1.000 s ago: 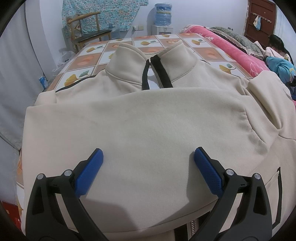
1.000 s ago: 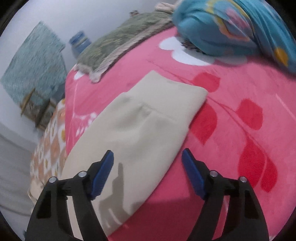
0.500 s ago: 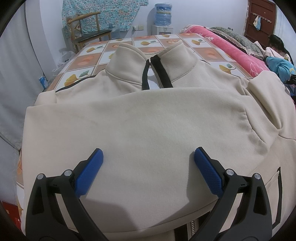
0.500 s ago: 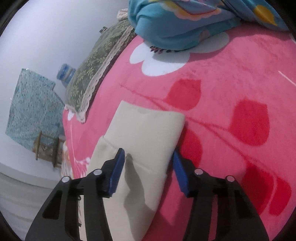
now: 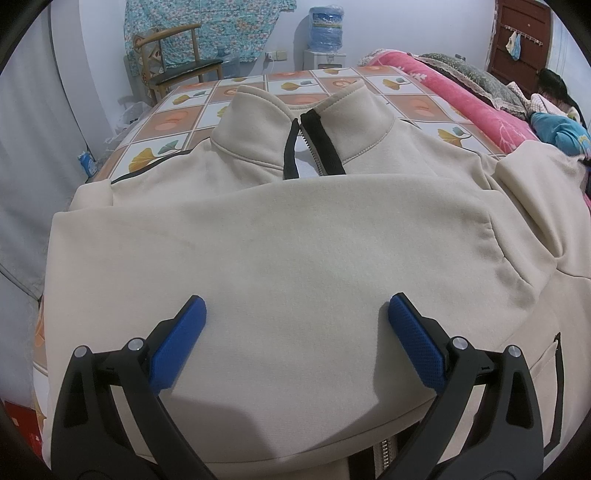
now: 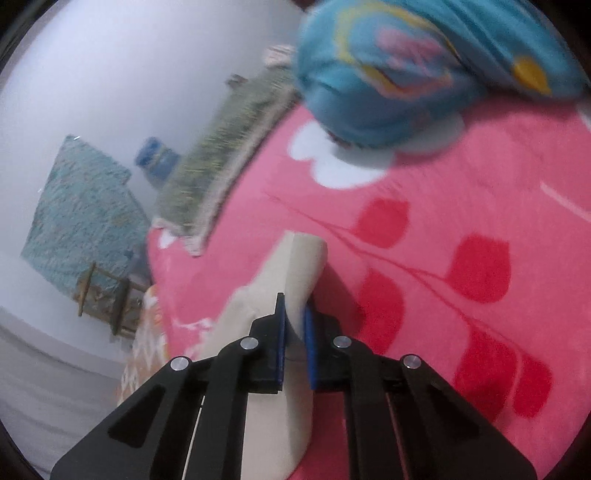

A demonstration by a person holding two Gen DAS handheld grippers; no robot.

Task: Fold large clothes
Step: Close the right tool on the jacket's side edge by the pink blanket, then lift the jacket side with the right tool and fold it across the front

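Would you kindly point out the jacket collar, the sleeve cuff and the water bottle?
jacket collar point(image 5: 258, 125): left wrist view, left flap.
sleeve cuff point(image 6: 306, 262): right wrist view, end beyond the fingers.
water bottle point(image 5: 325, 27): left wrist view, blue body.

The left gripper point(image 5: 295, 314) hovers with jaws wide apart over the cream jacket point(image 5: 295, 236) spread flat.

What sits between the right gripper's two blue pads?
In the right wrist view, the right gripper is shut on the beige sleeve cuff, pinched between its pads above the pink blanket.
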